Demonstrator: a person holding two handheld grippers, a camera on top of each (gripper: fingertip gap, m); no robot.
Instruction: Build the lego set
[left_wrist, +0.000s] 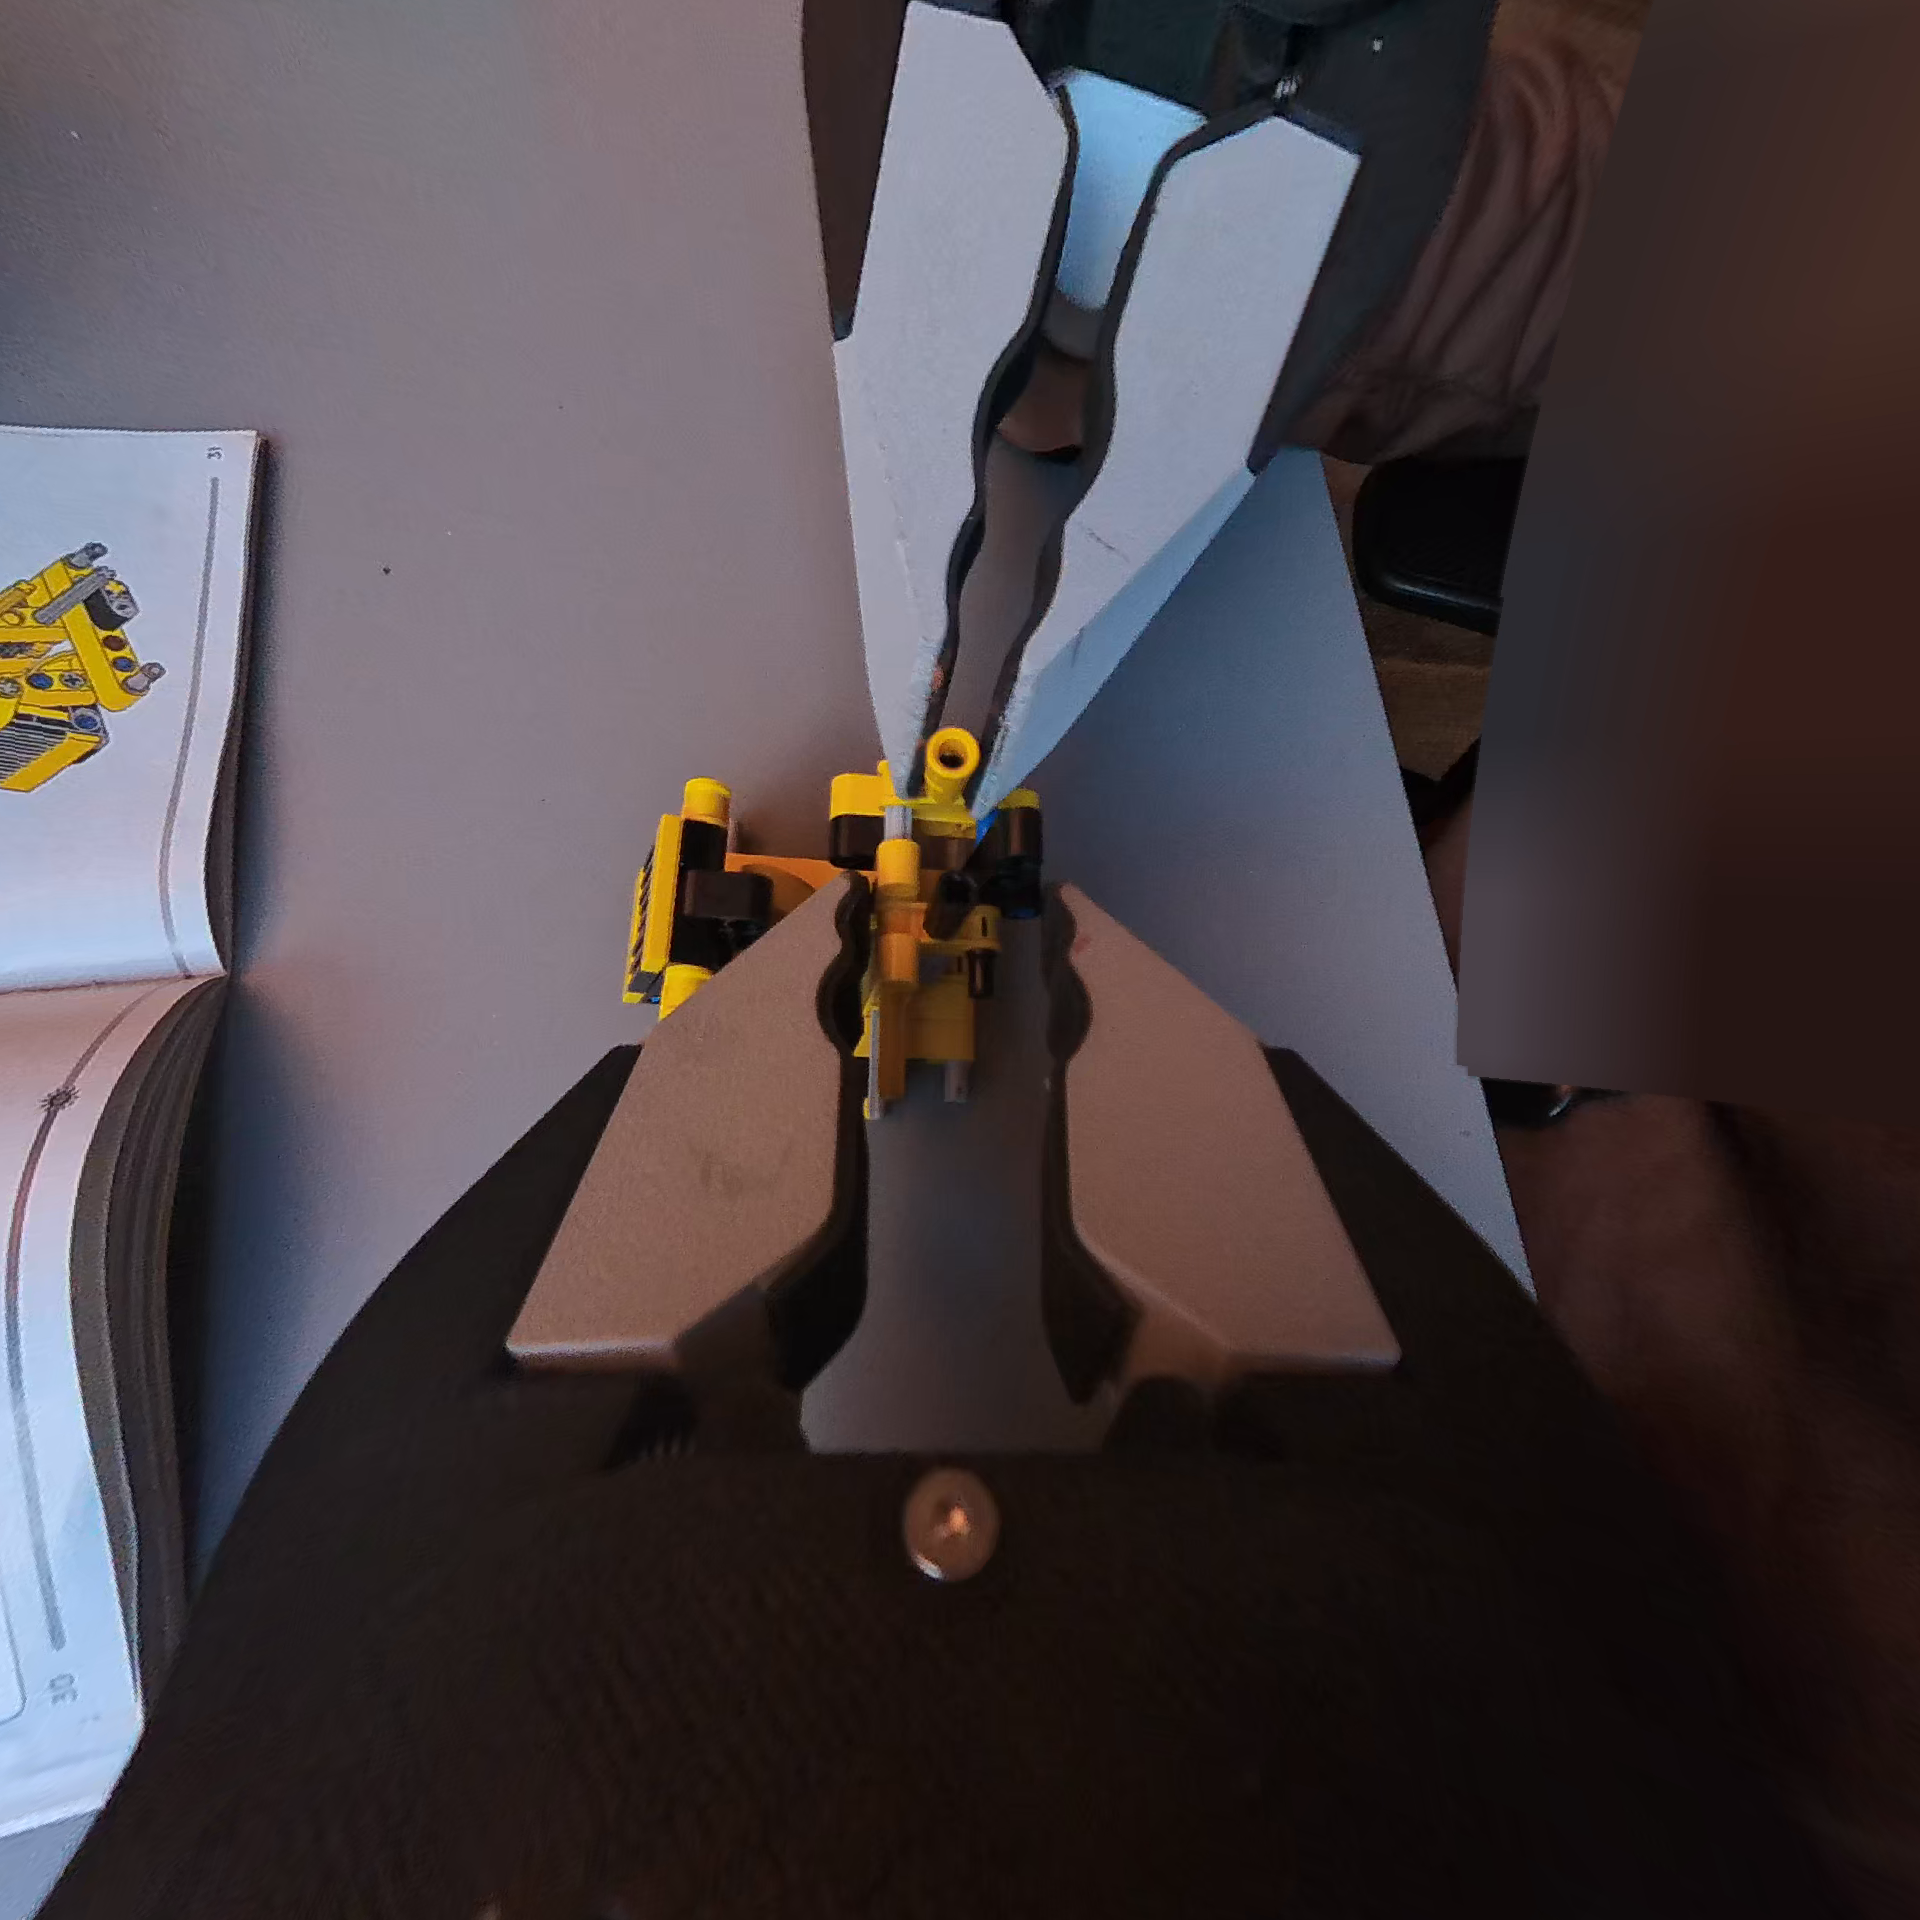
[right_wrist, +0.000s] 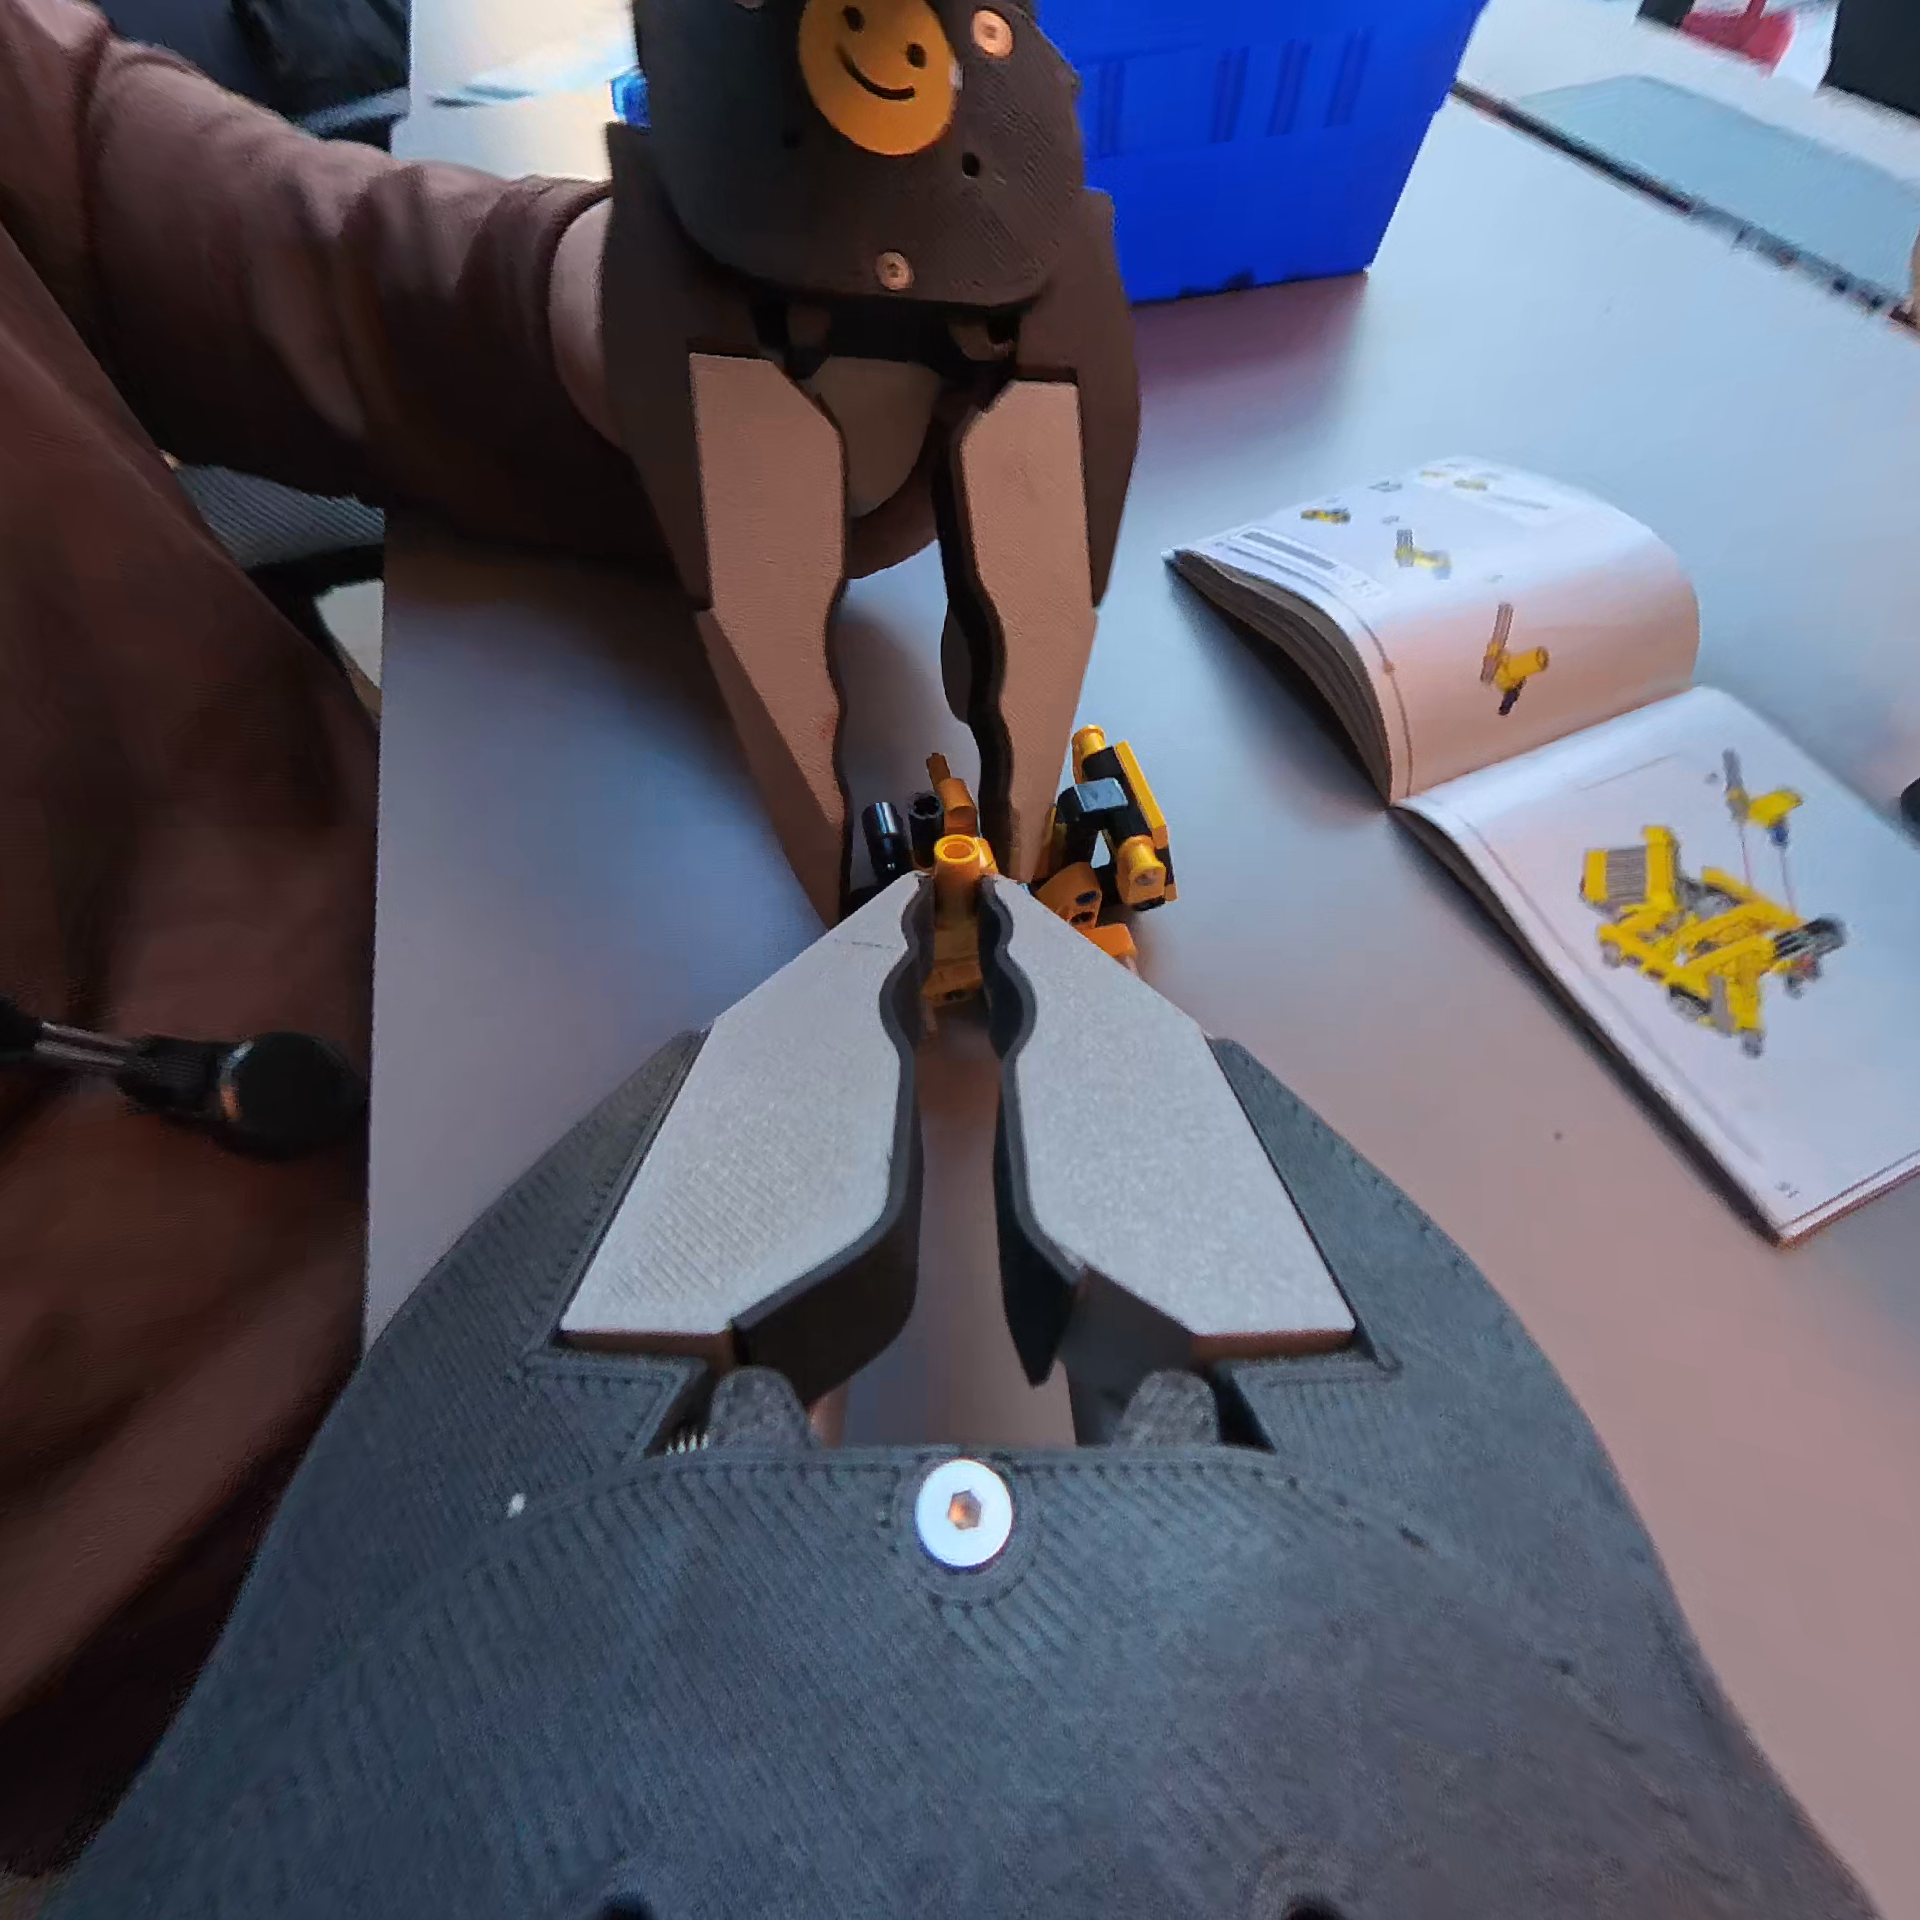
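Observation:
A small yellow and black lego model rests on the grey table. My left gripper is closed around its middle section, one finger on each side. A wider yellow and black part of the model sticks out to the left of the fingers. My right gripper comes from the opposite side and is shut on a yellow tube-shaped connector at the top of the model. In the left wrist view the right gripper pinches that connector from above.
An open instruction booklet lies on the table to the right of the model in the right wrist view, and to the left in the left wrist view. A blue bin stands behind. A person's maroon sleeve and the table edge are at left.

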